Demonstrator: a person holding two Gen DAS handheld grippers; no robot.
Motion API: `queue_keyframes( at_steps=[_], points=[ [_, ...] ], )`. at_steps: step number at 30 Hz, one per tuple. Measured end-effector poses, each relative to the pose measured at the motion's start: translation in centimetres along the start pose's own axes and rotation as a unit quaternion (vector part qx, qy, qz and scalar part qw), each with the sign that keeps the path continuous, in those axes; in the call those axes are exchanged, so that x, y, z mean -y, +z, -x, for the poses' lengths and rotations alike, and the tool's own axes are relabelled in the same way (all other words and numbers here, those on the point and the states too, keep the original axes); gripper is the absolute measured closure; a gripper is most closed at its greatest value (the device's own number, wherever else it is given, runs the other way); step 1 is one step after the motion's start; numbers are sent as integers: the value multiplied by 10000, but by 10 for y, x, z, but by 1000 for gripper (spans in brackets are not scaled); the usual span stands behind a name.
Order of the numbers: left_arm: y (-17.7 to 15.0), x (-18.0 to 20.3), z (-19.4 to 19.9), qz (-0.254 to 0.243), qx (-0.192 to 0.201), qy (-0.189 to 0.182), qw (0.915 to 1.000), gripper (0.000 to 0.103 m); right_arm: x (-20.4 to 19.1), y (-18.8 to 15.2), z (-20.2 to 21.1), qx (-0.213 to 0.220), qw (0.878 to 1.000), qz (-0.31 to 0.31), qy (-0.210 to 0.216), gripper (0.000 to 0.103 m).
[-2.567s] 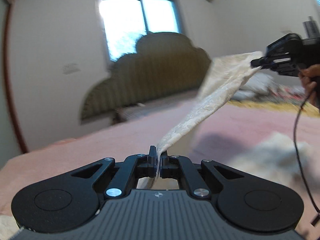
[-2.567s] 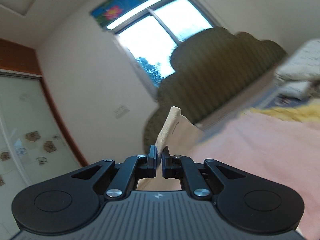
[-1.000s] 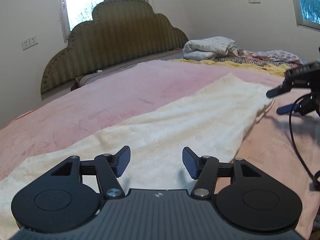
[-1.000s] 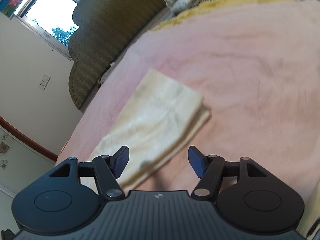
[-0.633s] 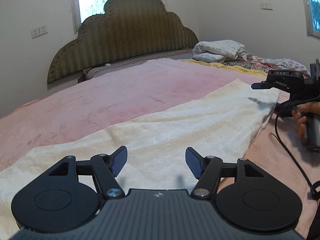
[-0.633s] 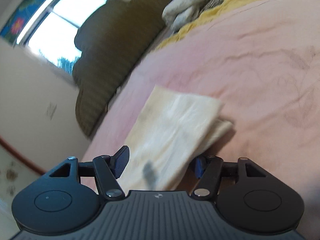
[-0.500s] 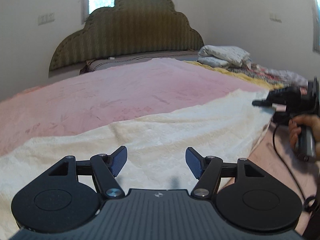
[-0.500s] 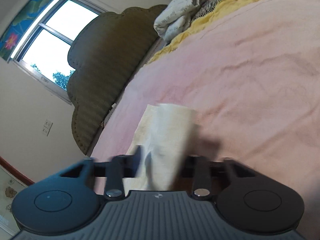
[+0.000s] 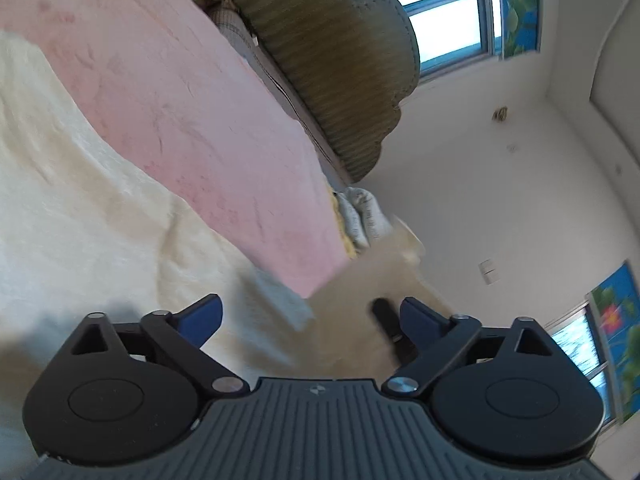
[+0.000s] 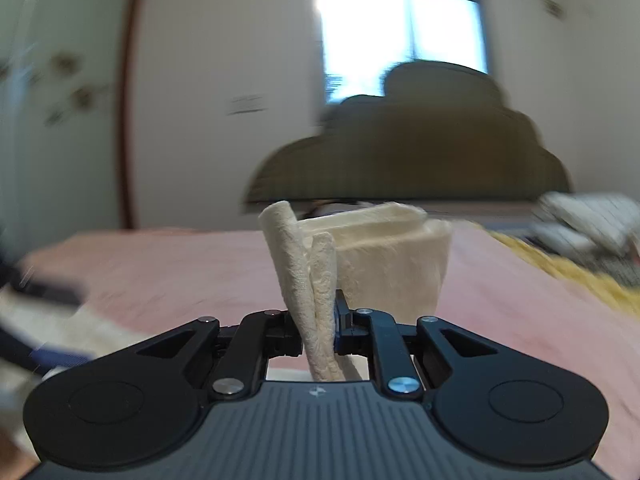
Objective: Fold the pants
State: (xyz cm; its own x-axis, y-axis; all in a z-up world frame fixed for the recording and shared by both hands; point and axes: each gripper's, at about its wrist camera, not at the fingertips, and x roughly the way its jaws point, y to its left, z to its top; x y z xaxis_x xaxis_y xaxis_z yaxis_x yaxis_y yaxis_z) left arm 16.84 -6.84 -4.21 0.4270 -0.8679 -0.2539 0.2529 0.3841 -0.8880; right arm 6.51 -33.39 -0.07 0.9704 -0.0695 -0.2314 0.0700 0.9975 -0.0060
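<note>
The bed (image 9: 208, 120) carries everything you are working on, its pink cover running up to the scalloped olive headboard (image 9: 344, 60) under the window (image 10: 404, 36). Along the far side edge of the bed lie a yellow blanket (image 10: 560, 268) and a pile of folded bedding (image 9: 362, 216).

The cream pants (image 9: 68, 200) lie spread across the near part of the bed, below and ahead of your left hand's camera, which is rolled so the bed tilts steeply in its view. One end of the pants is lifted off the cover and stands up as a folded wad (image 10: 384, 256) in front of your right hand.

Your right gripper (image 10: 318, 330) is clamped narrow on that lifted end, with two thick layers of cloth pinched between its fingers and sticking up above them.

Your left gripper (image 9: 310, 318) is wide and its jaws are opening; the pants lie beneath and beyond its blue fingertips (image 9: 204, 314), but nothing is pressed between them. Just beside its right finger a blurred dark shape (image 9: 384, 316) shows; you cannot tell what it is.
</note>
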Motion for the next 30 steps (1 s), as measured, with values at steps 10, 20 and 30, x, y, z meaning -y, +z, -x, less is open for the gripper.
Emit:
queue_keyframes(
  at_steps=[10, 20, 30],
  points=[
    [14, -32, -30, 939, -118, 296, 9951, 38, -99, -27, 9, -222, 9836, 1297, 1230, 90],
    [12, 5, 15, -1625, 566, 1991, 9647, 98, -148, -41, 8, -351, 9601, 2297, 1557, 90],
    [1, -11, 25, -2444, 538, 3284, 9108, 95, -201, -45, -24, -643, 9390, 2475, 2302, 90]
  ],
)
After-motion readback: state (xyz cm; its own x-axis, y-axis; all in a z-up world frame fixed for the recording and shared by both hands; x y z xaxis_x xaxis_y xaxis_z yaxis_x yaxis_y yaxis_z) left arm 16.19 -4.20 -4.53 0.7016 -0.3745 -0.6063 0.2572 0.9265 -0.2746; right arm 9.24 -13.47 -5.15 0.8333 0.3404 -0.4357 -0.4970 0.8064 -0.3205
